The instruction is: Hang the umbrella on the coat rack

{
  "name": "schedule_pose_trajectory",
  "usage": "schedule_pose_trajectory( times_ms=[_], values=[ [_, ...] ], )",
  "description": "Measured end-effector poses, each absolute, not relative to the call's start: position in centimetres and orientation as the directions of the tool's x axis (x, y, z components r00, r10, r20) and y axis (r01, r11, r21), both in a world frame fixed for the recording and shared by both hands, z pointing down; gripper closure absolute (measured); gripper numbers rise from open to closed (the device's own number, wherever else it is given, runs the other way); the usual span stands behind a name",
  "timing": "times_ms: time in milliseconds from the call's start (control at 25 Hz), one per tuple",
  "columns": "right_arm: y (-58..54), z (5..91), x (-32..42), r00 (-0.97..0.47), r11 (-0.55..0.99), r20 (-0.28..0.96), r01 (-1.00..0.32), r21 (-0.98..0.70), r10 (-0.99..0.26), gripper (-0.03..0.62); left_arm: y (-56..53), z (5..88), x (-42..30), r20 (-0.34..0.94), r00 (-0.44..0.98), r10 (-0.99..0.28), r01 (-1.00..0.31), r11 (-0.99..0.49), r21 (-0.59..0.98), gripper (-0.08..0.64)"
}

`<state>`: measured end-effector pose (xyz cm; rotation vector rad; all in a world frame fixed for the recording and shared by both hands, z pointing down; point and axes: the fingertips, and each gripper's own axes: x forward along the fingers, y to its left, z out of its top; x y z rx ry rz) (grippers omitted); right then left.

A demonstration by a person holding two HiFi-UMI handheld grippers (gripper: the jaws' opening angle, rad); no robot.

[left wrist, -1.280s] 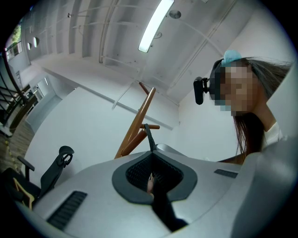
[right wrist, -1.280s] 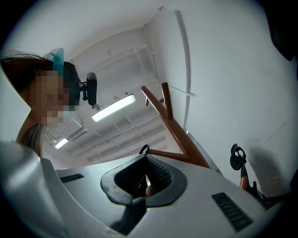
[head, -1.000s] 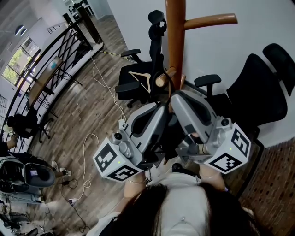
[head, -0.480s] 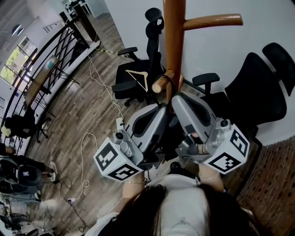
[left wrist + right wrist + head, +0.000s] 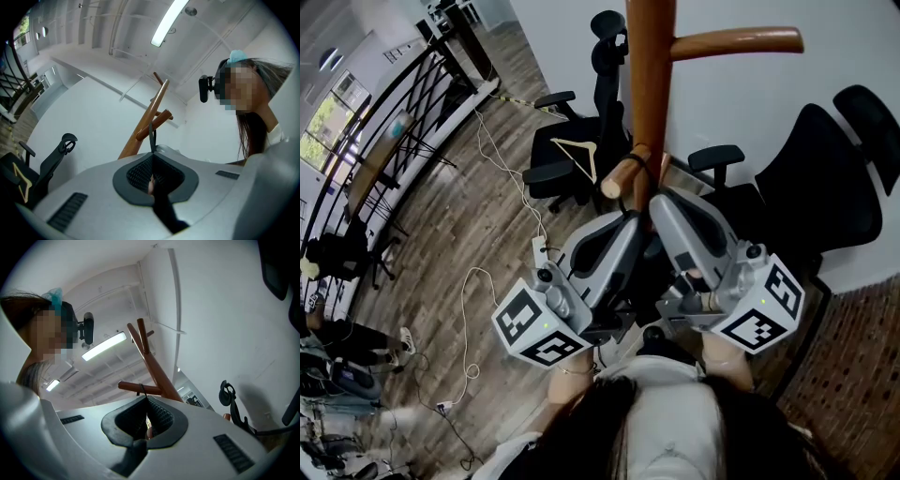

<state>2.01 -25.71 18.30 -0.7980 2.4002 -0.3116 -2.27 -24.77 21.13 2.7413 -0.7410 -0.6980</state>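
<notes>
At the lower peg (image 5: 623, 176) of the coat rack (image 5: 649, 84), I have both tools raised side by side. The left tool (image 5: 152, 154) is pressed together on the thin dark strap (image 5: 151, 136), and the right tool (image 5: 145, 398) pinches the same strap from the other side. The strap goes up from the pads and lies over the peg, about halfway along it. What I take for the dark body of the umbrella (image 5: 164, 213) runs down from between the pads toward the camera; in the head view it is mostly hidden under the tools.

What could go wrong, as I judge it:
- If I open both tools together, the umbrella's weight comes on the strap at once. It may swing and work the loop toward the free end of the peg.
- If the strap sticks in the ribbed pads, pulling back can lift it off the peg.
- If I pull sideways, I can rock the coat rack.

The count: two tools, one umbrella, one strap, one coat rack. The head view shows two pegs, at least two black office chairs (image 5: 825, 178), and one wooden hanger (image 5: 579, 155) lying on a chair seat.
</notes>
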Motion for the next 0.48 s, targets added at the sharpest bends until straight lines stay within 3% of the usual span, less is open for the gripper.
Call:
schedule_pose_trajectory(
  times_ms=[480],
  values=[
    [-26.4,19.4,2.7,-0.637,0.770,-0.434,-0.508,-0.386,-0.637,0.555,-25.6,22.3,-1.5,-0.369,0.765,-0.527,-0.412,-0.842,0.348,0.551]
  ],
)
